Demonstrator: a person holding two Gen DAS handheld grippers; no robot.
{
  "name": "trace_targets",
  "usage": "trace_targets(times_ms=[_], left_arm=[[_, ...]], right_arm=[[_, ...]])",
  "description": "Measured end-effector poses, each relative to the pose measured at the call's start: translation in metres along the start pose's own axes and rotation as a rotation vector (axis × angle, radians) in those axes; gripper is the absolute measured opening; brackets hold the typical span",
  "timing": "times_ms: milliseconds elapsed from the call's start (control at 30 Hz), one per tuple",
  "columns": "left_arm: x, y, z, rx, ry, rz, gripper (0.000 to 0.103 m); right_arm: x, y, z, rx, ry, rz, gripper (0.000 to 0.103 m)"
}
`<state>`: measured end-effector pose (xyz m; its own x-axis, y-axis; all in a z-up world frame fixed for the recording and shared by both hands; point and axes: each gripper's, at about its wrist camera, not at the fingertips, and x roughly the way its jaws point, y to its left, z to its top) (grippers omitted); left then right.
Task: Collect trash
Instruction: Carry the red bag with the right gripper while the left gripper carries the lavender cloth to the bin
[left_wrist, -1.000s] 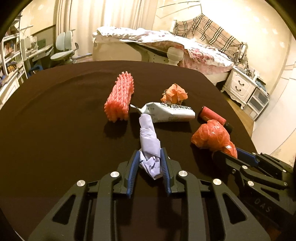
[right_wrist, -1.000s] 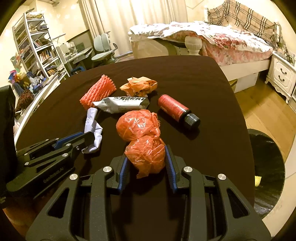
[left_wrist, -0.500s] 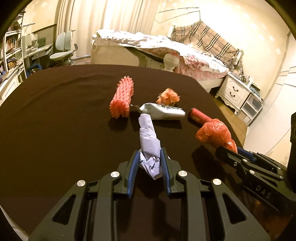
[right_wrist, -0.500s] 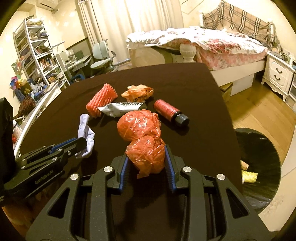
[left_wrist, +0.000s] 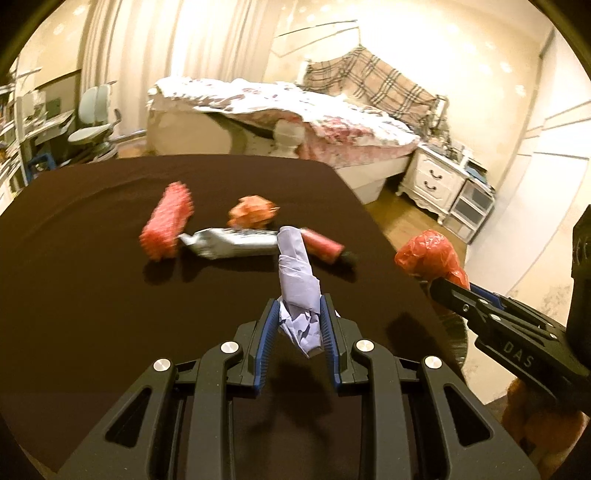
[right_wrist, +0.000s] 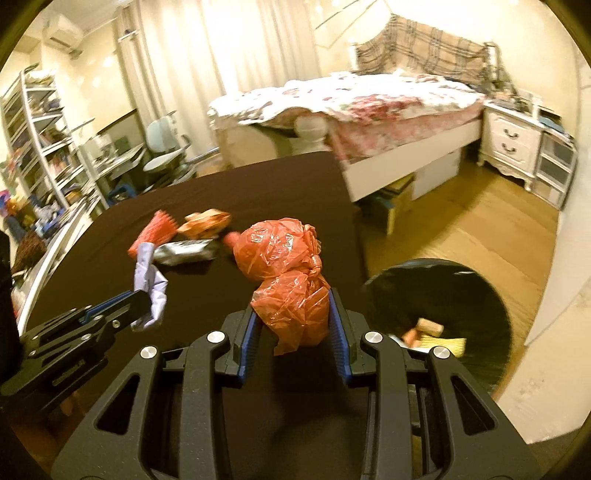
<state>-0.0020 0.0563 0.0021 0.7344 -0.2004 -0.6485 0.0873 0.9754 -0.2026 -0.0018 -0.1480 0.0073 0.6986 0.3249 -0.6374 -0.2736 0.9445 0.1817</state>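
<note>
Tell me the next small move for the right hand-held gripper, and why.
Probably carry it a little further right, over the black bin, before opening. The right hand-held gripper is shut on the orange plastic bag, which is lifted off the dark table, while the bin's mouth lies on the floor to its right, not yet under the bag. The left hand-held gripper holds crumpled white paper.

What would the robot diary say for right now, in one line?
left gripper: shut on white paper wad | right gripper: shut on orange plastic bag | black bin: on floor, right of table
</note>
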Motion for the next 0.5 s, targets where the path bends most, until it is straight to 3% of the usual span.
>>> trace_targets(times_ms=[500], left_arm=[[0.037,-0.087,0.007,0.149,0.009,-0.103,0.026]], right_arm=[[-0.014,-0.064,-0.006,0.076,-0.066,-0.195,0.033]])
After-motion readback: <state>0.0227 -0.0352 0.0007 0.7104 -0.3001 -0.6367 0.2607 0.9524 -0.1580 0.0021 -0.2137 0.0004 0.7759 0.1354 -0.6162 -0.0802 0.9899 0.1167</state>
